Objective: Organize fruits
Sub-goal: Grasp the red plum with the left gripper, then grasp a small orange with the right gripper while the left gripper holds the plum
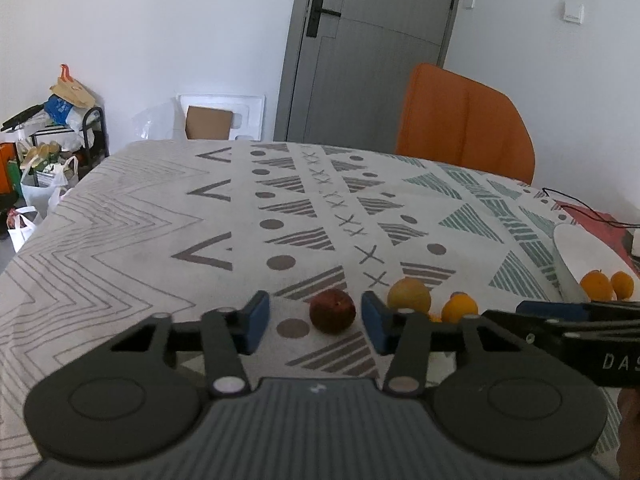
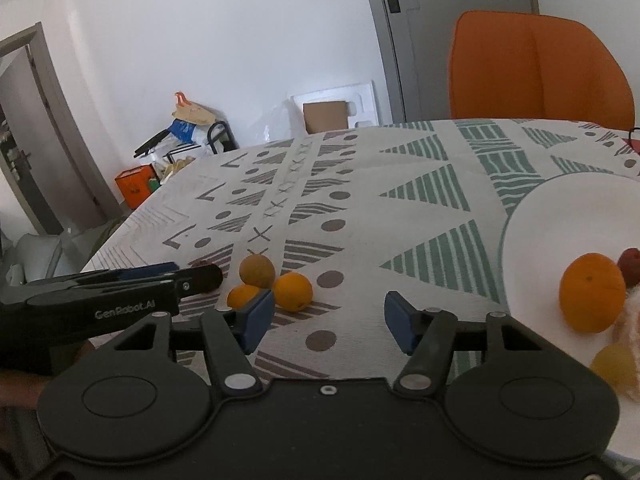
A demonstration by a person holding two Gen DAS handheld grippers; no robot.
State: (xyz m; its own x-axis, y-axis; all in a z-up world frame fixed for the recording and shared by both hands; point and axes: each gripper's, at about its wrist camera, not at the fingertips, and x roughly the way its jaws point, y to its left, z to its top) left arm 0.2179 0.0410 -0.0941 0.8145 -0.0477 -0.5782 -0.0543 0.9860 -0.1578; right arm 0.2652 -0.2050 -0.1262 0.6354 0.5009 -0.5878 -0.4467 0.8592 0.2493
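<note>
Fruits are split between the cloth and the plate, so you have loose ones left to gather. In the left wrist view, going left to right, the dark red fruit [image 1: 333, 311] sits at lower centre, framed between the spread blue pads of your left gripper [image 1: 316, 322], which touches nothing; it looks lined up for that grab. Just right of it lie a yellowish fruit [image 1: 409, 295] and a small orange [image 1: 459, 307], near each other. At the far right edge the white plate [image 1: 576, 248] already carries oranges, presumably the collection point.

In the right wrist view, your left tool reaches in from the left edge, held low and nearly level over the patterned tablecloth [image 2: 400, 208]. Your right gripper [image 2: 329, 322] hovers at lower centre, fingers wide apart and empty, above bare cloth between the loose cluster and the plate, where a large orange [image 2: 592, 298] rests at the right. It seems parked clear, ready to take the next piece.
</note>
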